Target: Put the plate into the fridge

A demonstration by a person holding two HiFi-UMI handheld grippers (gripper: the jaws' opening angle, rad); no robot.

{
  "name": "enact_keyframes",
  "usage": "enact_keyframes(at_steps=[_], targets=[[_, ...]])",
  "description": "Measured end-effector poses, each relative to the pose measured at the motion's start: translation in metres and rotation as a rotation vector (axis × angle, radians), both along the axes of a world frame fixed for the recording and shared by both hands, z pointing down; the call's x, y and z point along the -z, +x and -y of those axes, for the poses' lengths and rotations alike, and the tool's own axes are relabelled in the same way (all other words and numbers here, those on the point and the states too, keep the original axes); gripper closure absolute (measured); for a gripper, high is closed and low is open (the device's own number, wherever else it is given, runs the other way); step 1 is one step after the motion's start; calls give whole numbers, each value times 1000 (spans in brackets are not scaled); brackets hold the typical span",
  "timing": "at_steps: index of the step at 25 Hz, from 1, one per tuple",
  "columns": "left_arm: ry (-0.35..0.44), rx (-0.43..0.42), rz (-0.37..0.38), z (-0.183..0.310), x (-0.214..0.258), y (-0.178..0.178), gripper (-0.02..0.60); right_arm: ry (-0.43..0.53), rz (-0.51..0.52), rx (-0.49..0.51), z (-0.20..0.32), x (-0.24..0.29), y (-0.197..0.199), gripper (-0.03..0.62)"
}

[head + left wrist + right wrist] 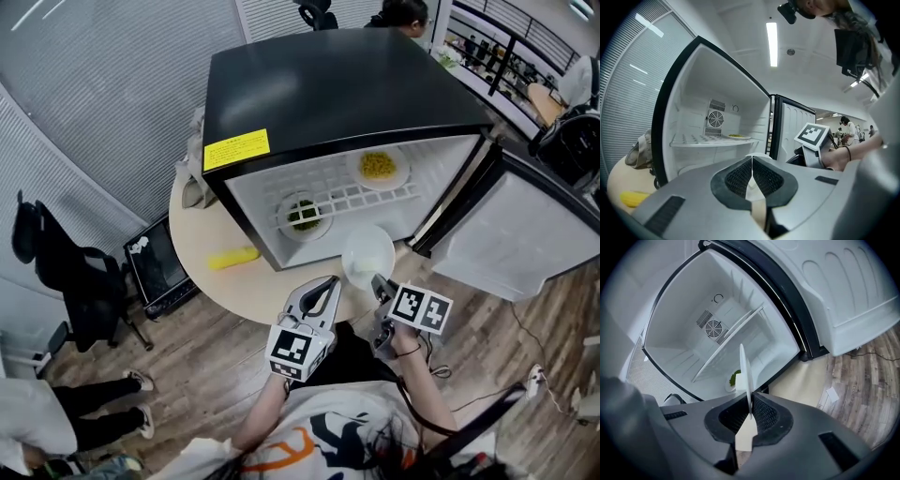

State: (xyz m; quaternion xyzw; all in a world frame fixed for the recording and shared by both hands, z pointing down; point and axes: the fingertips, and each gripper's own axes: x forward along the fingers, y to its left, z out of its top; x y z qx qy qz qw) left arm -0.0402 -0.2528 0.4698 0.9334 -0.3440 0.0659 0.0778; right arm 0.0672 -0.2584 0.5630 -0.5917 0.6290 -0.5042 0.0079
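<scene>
Right gripper (pixel 379 283) clamps the near rim of the plate (pixel 367 253), which juts ahead toward the open fridge (pixel 319 94).

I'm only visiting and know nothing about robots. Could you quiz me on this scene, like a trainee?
1. True or false: the door of the fridge is shut.
2. Which gripper holds the white plate? A) left B) right C) neither
3. Fill in: the dish on the upper shelf carries ____ food.
Key: 1 false; 2 B, the right gripper jaws clamp its rim, and the left gripper is shut, empty; 3 yellow.
</scene>
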Motion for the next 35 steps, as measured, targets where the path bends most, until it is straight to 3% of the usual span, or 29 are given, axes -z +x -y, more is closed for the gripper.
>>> enact_keyframes(at_steps=[10, 17, 26, 35], targets=[[9, 14, 8, 26, 4, 17, 568, -46, 40, -13, 52, -23, 16, 566], [9, 25, 25, 39, 2, 23, 568, -77, 135, -70, 78, -39, 25, 566], [-3, 37, 48, 46, -4, 19, 568, -52, 43, -125, 104, -49, 38, 566], [-11, 56, 60, 51, -7, 10, 568, -22, -120, -155, 133, -52, 53, 546]])
